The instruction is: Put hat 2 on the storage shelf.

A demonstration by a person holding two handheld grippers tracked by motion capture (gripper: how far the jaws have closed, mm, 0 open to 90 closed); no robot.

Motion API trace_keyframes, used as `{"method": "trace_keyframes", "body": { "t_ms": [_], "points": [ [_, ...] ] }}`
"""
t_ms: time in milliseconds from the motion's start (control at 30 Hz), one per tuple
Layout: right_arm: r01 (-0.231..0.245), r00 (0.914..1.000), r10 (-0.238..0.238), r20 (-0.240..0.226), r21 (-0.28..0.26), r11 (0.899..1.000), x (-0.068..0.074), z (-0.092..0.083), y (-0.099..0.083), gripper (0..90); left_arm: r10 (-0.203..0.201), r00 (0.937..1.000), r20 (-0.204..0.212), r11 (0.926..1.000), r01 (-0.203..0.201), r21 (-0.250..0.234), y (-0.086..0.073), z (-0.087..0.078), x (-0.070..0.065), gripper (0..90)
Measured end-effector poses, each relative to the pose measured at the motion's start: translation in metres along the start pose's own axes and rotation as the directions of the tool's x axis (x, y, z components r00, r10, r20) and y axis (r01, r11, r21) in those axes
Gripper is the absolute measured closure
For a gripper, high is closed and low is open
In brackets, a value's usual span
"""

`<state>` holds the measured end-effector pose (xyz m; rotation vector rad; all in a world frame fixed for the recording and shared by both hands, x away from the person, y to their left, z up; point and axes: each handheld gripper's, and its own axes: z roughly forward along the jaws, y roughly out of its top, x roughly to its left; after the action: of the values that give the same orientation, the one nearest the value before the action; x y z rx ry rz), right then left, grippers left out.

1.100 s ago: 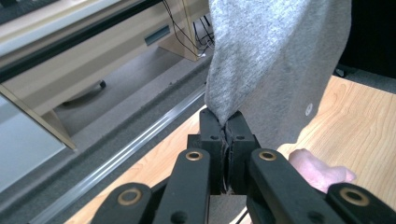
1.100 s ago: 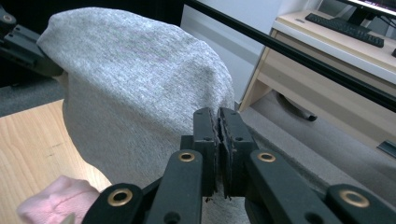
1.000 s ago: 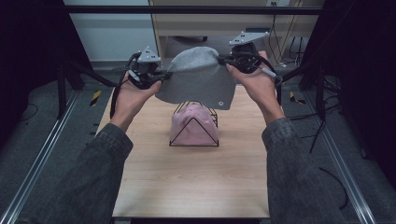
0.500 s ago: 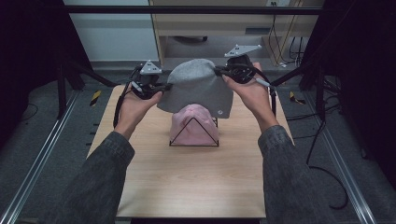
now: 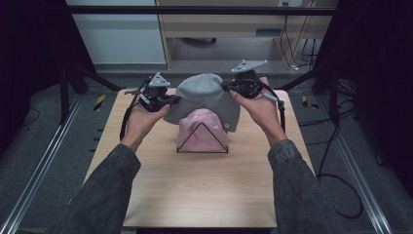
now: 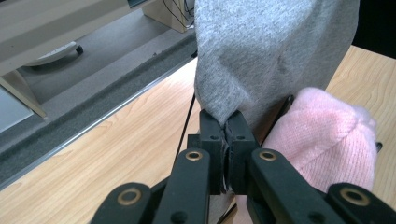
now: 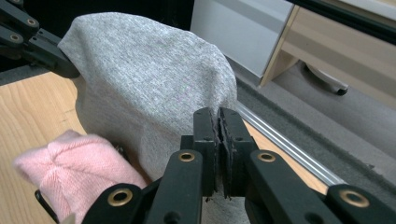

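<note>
Both hands have come lower and nearer to the person since a moment ago, so the grey beanie [image 5: 203, 100] now hangs down behind the pink hat [image 5: 202, 131] and partly over its top, instead of being held high above it. Left gripper [image 5: 165, 101] has its jaws pressed together on the left edge of the grey beanie, and the right gripper [image 5: 229, 87] pinches the opposite edge in the same way, so the cloth is stretched between them. In the left gripper view the pinched hem [image 6: 224, 116] is just beside the pink hat [image 6: 327, 135]. The pink hat sits on a thin black wire stand [image 5: 202, 139] of triangle shape, near the middle of the tabletop [image 5: 195, 195]. Toward the person the light wooden tabletop is bare, with wide free space, and both side edges are well apart from the stand. Behind the far edge lies grey carpet floor [image 5: 214, 53], with cables [image 5: 297, 34] and a pale wooden furniture piece [image 5: 229, 24]. The grey beanie looks like fine soft knit; the pink hat is thicker and fuzzy.
</note>
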<state>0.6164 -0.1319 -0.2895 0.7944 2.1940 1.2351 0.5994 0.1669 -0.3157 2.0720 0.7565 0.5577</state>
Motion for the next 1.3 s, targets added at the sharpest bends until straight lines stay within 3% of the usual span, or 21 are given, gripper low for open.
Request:
{"method": "trace_keyframes", "body": {
  "t_ms": [567,1300],
  "points": [
    [-0.014,0.9997,0.015,-0.022,0.033,0.999,0.007,0.014,-0.022,86.5,-0.020,0.9996,0.020,0.9995,0.019,0.026,-0.023,0.009,-0.006,87.9],
    [-0.019,0.9990,0.021,-0.038,0.057,0.998,0.012,0.021,-0.031,86.5,-0.037,0.9990,0.023,0.9987,0.037,0.035,-0.037,0.013,-0.008,87.9]
  ]
}}
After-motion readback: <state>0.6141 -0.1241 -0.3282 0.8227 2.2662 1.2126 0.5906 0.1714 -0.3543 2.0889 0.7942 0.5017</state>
